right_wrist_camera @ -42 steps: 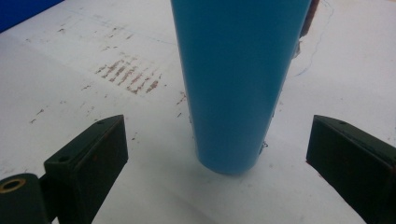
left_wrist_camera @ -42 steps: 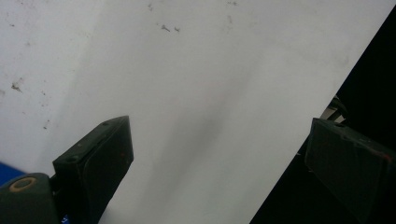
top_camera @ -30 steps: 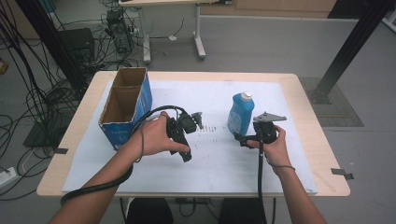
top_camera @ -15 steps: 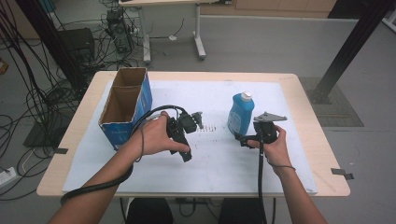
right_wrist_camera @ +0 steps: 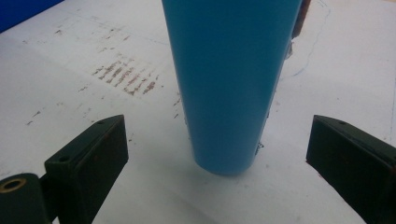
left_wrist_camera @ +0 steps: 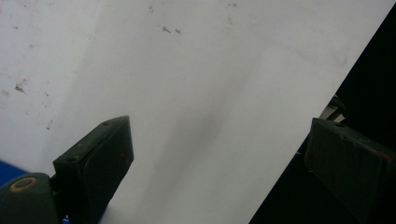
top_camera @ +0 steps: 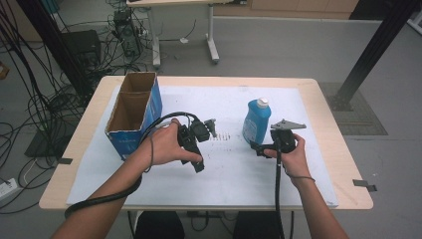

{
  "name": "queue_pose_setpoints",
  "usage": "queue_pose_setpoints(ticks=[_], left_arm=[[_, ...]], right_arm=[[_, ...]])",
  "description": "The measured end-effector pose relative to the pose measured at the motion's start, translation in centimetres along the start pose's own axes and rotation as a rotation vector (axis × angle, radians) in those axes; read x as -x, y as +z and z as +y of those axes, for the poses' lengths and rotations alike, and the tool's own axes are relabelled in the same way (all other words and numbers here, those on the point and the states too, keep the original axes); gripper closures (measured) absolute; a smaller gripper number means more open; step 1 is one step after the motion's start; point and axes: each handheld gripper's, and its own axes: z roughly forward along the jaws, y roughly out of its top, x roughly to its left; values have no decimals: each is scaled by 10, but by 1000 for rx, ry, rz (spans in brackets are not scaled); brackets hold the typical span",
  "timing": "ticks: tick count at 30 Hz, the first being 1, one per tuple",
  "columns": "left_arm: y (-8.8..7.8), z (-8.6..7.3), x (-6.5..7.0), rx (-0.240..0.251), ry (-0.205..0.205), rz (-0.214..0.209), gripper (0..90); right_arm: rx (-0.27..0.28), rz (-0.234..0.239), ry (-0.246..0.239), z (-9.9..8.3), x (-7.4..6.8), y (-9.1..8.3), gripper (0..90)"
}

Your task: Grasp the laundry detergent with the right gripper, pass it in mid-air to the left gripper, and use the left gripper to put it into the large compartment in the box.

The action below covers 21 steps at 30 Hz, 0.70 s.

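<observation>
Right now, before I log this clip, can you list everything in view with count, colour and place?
Bottle: one, blue with a white cap, upright on the right half of the mat.
Cardboard box: one, blue outside and brown inside, open-topped, at the mat's left edge.
Mat: one, white and scuffed, covering most of the table.
Table: one, light wood.
Second table: one, metal-legged, on the grey floor behind.
Cables: many, black, on the floor at left.
Left gripper: one, black, jaws open over bare mat.
Right gripper: one, black, jaws open either side of the bottle's base, not touching it.
</observation>
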Motion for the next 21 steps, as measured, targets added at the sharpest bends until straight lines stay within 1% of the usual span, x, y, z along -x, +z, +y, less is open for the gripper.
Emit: queue_pose_setpoints(ticks=[21], left_arm=[[1,-1,-1,2,0,-3,82]], right_arm=[[-5,-6,4,0,-2,2,51]])
